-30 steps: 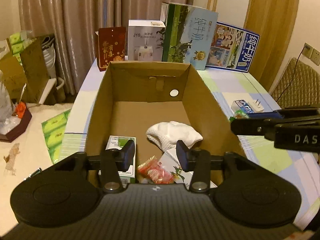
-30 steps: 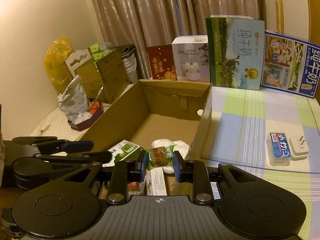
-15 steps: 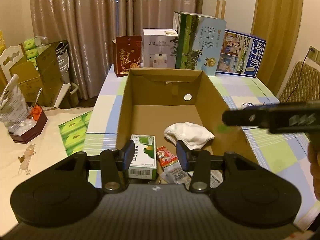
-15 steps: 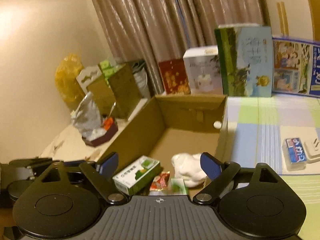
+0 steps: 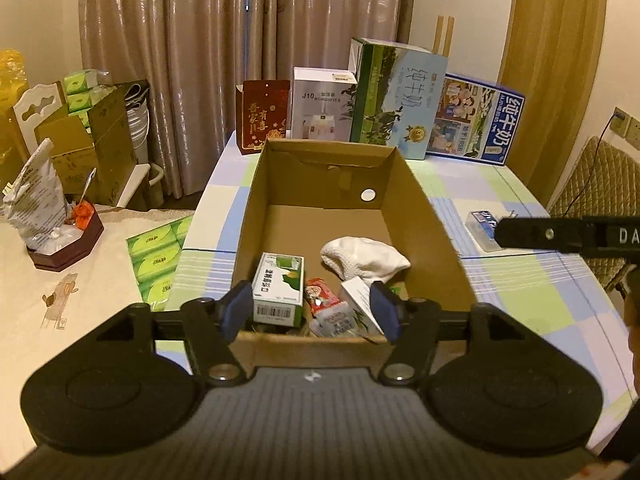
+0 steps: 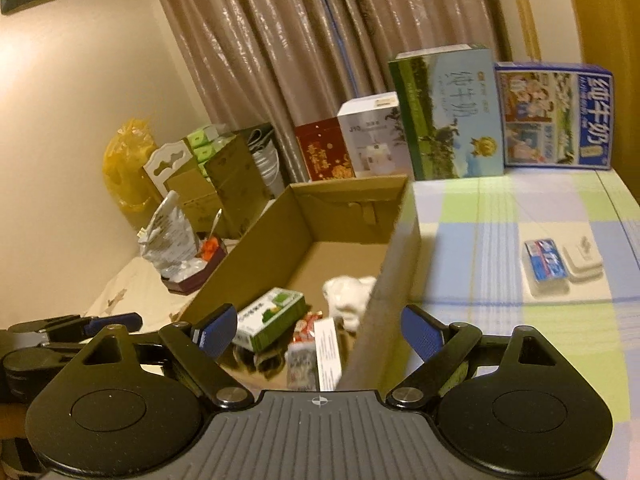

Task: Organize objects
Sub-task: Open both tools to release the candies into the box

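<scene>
An open cardboard box [image 5: 420, 208] stands on the checked tablecloth. Inside lie a green-and-white carton [image 5: 279, 289], a white cloth [image 5: 364, 258], a red snack packet [image 5: 323, 303] and a white packet [image 5: 358, 300]. My left gripper [image 5: 312, 316] is open and empty, above the box's near wall. My right gripper [image 6: 320, 330] is open and empty, over the box's right wall [image 6: 394, 264]; the carton [image 6: 272, 318] and cloth [image 6: 348, 294] show below it. A blue-labelled plastic case [image 6: 544, 266] and a white plug [image 6: 582, 256] lie on the table to the right.
Tall cartons stand along the table's far edge: a red box [image 5: 262, 116], a white humidifier box [image 5: 322, 104], a green milk box [image 5: 398, 98] and a blue milk box [image 5: 474, 120]. Green tissue packs [image 5: 156, 256] and clutter lie at the left. A quilted chair [image 5: 600, 192] is at the right.
My right gripper has opened and let the green snack packet go into the box, then pulled back and to the right. My left gripper has opened wider and drawn back from the box.
</scene>
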### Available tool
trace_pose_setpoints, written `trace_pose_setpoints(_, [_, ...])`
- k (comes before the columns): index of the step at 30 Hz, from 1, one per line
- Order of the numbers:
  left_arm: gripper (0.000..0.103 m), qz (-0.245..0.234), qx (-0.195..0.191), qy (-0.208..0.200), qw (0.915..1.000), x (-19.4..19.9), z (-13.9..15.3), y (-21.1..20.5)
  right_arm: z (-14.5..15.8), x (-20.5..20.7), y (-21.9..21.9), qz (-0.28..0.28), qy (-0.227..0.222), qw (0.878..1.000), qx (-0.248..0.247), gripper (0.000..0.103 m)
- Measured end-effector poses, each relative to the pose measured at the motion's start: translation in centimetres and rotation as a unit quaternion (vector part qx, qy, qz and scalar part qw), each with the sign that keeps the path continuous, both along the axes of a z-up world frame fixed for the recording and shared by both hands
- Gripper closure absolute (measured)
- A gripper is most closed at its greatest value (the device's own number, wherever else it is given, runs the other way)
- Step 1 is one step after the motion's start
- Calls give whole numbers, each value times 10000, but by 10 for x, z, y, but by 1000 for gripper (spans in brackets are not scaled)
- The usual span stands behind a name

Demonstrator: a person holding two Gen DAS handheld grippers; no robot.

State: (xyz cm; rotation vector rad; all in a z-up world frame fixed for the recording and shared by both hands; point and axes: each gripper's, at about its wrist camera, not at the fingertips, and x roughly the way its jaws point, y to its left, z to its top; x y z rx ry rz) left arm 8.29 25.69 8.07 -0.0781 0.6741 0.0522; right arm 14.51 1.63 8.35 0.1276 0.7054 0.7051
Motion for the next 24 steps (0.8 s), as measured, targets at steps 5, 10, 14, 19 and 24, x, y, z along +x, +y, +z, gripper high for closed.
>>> trace_pose_setpoints(5, [31,28,-105,-24,9999,-18,8,-15,1,-23,-26,-140,87,9999,1,12])
trace_pose_setpoints(10, [22,61,-195,-61,9998,-35,15,-33,7,-44,-45,-168,21,9998,-111,6])
trace_pose_setpoints(14, [11,37,-219,-115,9997,-48,21,-48,12,-58,-62,-291,-66,9994,-159,2])
trace_pose_setpoints(19, [4,32,-347,-166,9993,-61,25,-62,17,-72,-80,-401,-83,9990,-199,2])
trace_pose_setpoints(24, [1,10,-336,-179,9993,-71,27,-73,19,-80,-96,-547,-28,9984,-161,2])
